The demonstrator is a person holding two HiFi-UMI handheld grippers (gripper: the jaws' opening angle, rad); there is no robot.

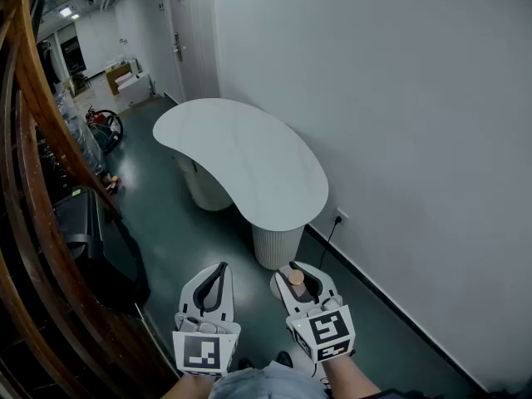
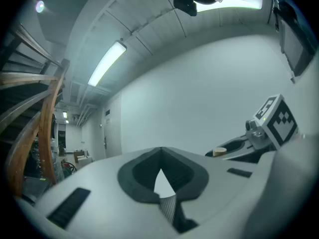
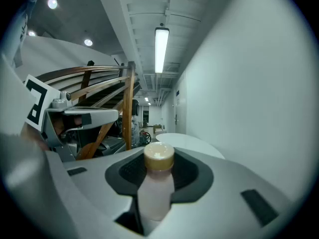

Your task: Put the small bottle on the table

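A small pale bottle (image 3: 156, 185) with a tan cap stands between the jaws of my right gripper (image 3: 158, 171), which is shut on its body. From the head view the bottle (image 1: 298, 282) shows in the right gripper (image 1: 301, 283) held low, just short of the near end of the white kidney-shaped table (image 1: 241, 158). My left gripper (image 1: 212, 283) hangs beside it on the left, shut with nothing in it. In the left gripper view the jaws (image 2: 162, 176) meet at their tips and the bottle's cap (image 2: 220, 152) shows at the right.
The table stands against a white wall (image 1: 399, 98) on ribbed cylindrical legs (image 1: 276, 245). A wooden stair railing (image 1: 33, 156) and a black case (image 1: 91, 239) line the left side. A cable and wall socket (image 1: 339, 219) sit right of the table. Green floor (image 1: 191, 239) lies between.
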